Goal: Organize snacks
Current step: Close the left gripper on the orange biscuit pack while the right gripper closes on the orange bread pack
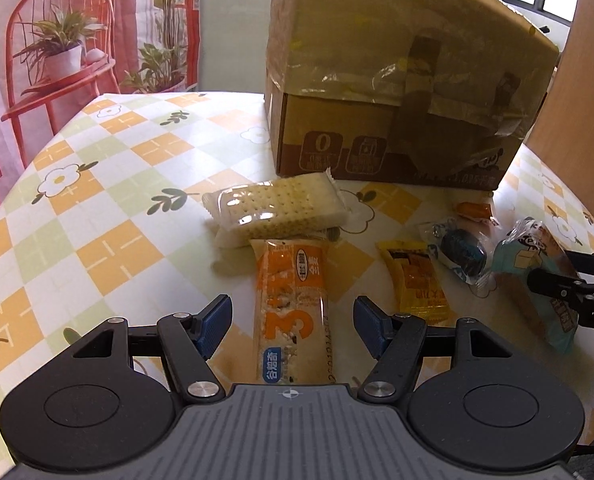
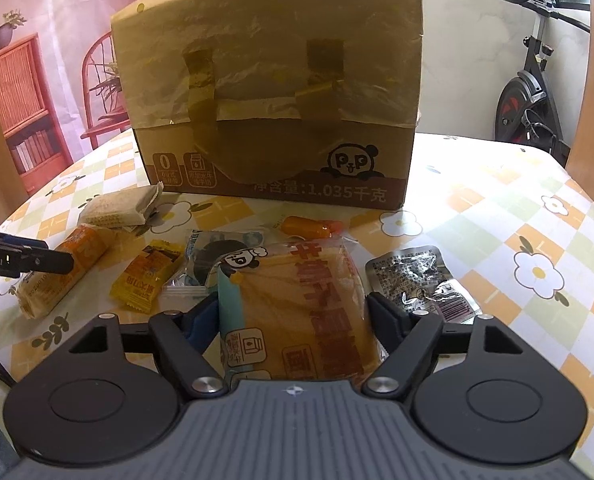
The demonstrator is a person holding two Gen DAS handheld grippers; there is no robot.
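Right wrist view is filled at its centre by the large soft bread packet with teal edge and orange lettering (image 2: 297, 312), which lies flat on the counter (image 2: 497, 208) between the fingers of the right gripper (image 2: 293, 320). Both pads are set against or just beside the packet's long sides, yet whether they press on it cannot be told; the packet is judged to be straddled across its narrow width so that it can be lifted without being crushed.

Beside it, the long orange-and-white cereal bar wrapper (image 1: 293, 312) is framed lengthwise by the left gripper (image 1: 293, 320), whose fingers are held apart and clear of the wrapper on either side, apparently lined up for a grasp across the bar.

Between these two are scattered a small yellow sachet (image 2: 149, 280), a clear wrapper with a dark round biscuit (image 1: 463, 256) and a small orange sausage-shaped snack (image 2: 305, 226); a silver foil pouch (image 2: 421, 280) lies to the right and a pale cracker pack (image 1: 273, 208) to the left.

Behind them stands the taped brown cardboard box (image 2: 273, 120), probably the intended destination; its near flap is seen upright.
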